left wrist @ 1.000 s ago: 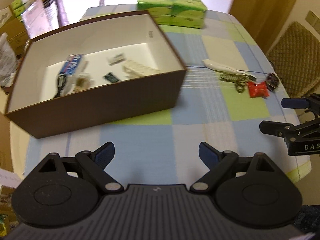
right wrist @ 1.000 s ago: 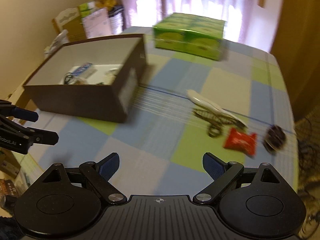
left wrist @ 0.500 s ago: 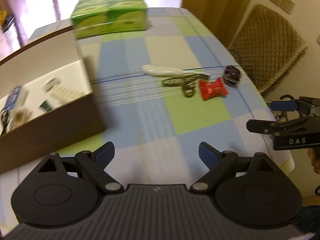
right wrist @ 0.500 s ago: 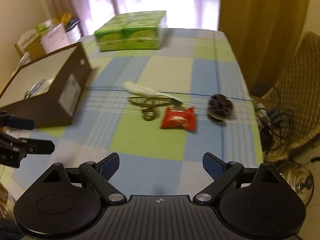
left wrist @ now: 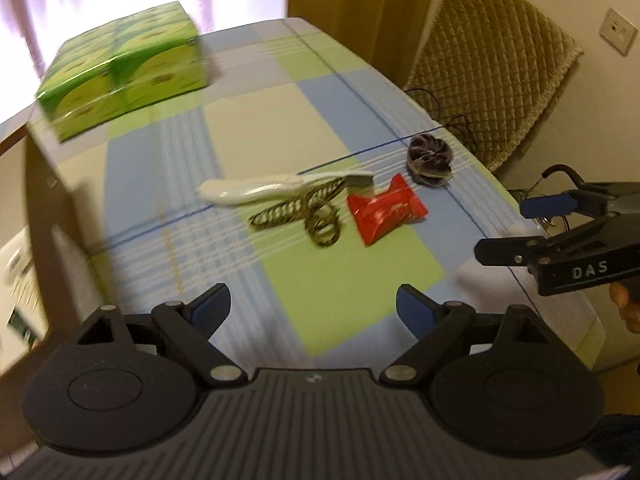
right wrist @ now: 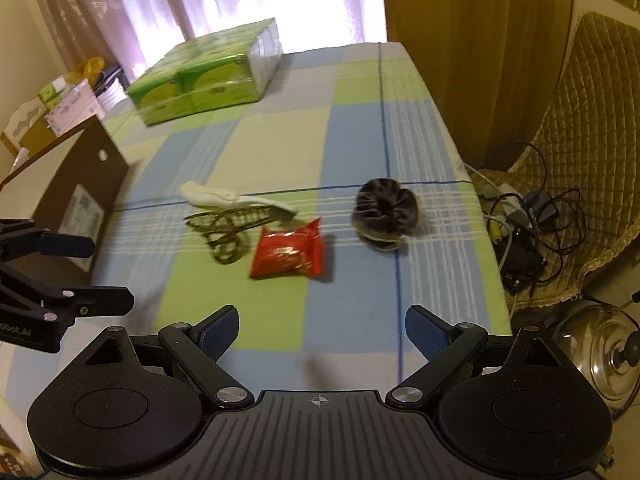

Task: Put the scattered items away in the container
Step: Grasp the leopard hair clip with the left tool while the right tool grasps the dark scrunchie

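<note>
Red packet [right wrist: 289, 253] lies on the bench dead ahead of the right gripper [right wrist: 322, 330], fingers wide apart and empty, long axis probably crosswise. Left gripper [left wrist: 313, 306], also spread, hangs farther left, so right is nearer; box [right wrist: 76, 204] waits left.

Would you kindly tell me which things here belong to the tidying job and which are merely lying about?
Job: brown box, white utility knife, patterned scissors, red snack packet, dark scrunchie.

Lying about: green tissue pack, quilted chair, cables, metal pot lid.
</note>
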{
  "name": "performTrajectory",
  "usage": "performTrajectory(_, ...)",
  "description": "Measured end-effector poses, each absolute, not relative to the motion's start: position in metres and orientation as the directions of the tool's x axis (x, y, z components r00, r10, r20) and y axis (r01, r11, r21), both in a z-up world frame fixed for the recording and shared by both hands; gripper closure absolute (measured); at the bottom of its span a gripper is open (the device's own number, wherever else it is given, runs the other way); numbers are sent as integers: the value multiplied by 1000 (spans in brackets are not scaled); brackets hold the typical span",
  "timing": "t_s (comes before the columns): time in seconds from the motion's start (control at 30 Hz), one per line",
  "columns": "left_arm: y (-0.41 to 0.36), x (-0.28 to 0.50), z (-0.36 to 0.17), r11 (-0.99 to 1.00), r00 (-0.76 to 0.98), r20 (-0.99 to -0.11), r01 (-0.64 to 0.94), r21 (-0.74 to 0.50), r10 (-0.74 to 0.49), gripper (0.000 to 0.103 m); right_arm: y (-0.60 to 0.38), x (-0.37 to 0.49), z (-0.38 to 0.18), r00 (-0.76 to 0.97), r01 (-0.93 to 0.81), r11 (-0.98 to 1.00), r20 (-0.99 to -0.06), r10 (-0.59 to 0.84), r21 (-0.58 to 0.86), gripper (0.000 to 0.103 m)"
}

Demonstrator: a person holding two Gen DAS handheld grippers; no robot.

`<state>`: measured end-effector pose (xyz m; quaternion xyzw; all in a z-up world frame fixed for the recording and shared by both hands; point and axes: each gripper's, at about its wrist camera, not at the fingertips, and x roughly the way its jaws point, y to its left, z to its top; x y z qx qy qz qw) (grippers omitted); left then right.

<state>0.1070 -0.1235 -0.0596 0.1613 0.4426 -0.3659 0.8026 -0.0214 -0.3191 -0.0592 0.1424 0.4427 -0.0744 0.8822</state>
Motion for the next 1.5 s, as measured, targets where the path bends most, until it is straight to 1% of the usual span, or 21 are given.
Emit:
performTrajectory(0.27,-163,132,-79,571,327,-805,821,-18,-496,16,-352,-3,-74,570,299,937,-821,-25,179,8)
performTrajectory(0.47,-188,148,-95,439,322,-814,894,93,-483,17,-374,4,-80,554,326,928,-832,-34,179,8)
performTrajectory(0.67,-205,161,-117,328,290,-838,934,142,-462,22,-385,8,-88,542,348,916,-840,-24,199,8)
performTrajectory(0.77,-210,165,-128,302,270,-858,942,142,-438,31,-388,11,-89,544,350,914,-839,-19,206,8)
performTrajectory(0.83,-211,166,-133,296,265,-865,944,144,-425,42,-390,14,-89,551,348,913,-834,-16,212,8)
performTrajectory(0.87,-210,165,-134,294,266,-866,944,146,-423,44,-391,15,-89,556,345,913,-831,-14,215,8)
performTrajectory(0.9,-208,166,-134,296,257,-867,946,134,-428,52,-392,17,-89,563,341,914,-827,-12,219,8)
performTrajectory(0.97,-205,167,-132,315,243,-873,943,109,-424,55,-392,22,-89,574,327,918,-819,-5,224,8)
performTrajectory(1.1,-191,166,-130,360,242,-884,929,91,-401,67,-391,36,-92,588,289,935,-808,-4,206,8)
performTrajectory(1.13,-187,166,-129,384,244,-892,919,88,-381,75,-391,40,-93,591,280,939,-807,-6,199,8)
performTrajectory(1.17,-182,167,-130,411,248,-902,907,87,-355,80,-391,43,-95,593,270,944,-805,-6,192,8)
performTrajectory(1.2,-177,168,-130,442,247,-905,894,75,-347,89,-390,47,-96,594,259,948,-805,-4,186,8)
performTrajectory(1.3,-159,172,-128,539,237,-915,842,27,-325,89,-388,58,-102,597,233,958,-802,-5,168,8)
performTrajectory(1.37,-151,170,-125,570,234,-913,821,2,-334,89,-386,64,-106,599,215,965,-801,-9,150,8)
performTrajectory(1.4,-148,169,-123,581,234,-908,814,-14,-349,85,-385,67,-108,598,207,969,-802,-15,136,8)
performTrajectory(1.43,-146,168,-121,587,230,-900,809,-35,-370,74,-384,70,-110,598,199,972,-801,-21,123,8)
performTrajectory(1.47,-145,167,-118,591,231,-894,805,-46,-384,67,-383,72,-112,599,190,976,-800,-26,110,8)
performTrajectory(1.5,-145,165,-116,596,239,-886,801,-51,-397,57,-383,73,-114,599,183,978,-800,-31,99,18)
